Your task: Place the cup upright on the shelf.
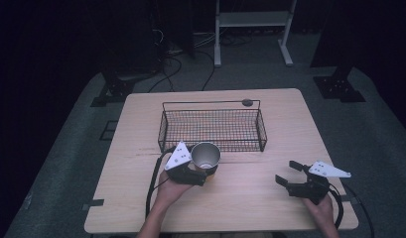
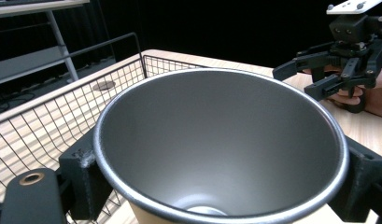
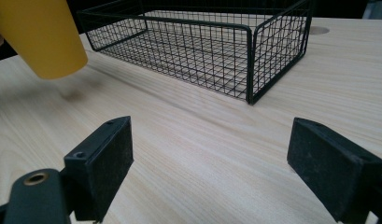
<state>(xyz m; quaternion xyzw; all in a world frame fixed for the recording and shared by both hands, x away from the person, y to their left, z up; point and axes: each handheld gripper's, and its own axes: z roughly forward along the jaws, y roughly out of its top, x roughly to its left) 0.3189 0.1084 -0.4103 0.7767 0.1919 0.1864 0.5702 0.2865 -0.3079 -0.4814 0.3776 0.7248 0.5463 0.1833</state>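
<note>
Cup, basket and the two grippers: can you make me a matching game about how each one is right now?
Things:
1. cup
2. wire basket
3. left gripper
4. right gripper

States:
A. jaws wide apart, holding nothing
B. empty, sitting on the table
C. yellow outside, silver inside, lifted off the table
D. shut on the cup

Pairs: 1-C, 2-B, 3-D, 4-A

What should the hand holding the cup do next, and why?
Probably carry the cup forward over the wire basket and lower it in. The left gripper holds it clamped and lifted off the table, right beside the basket, which has nothing inside. The right gripper waits open.
</note>
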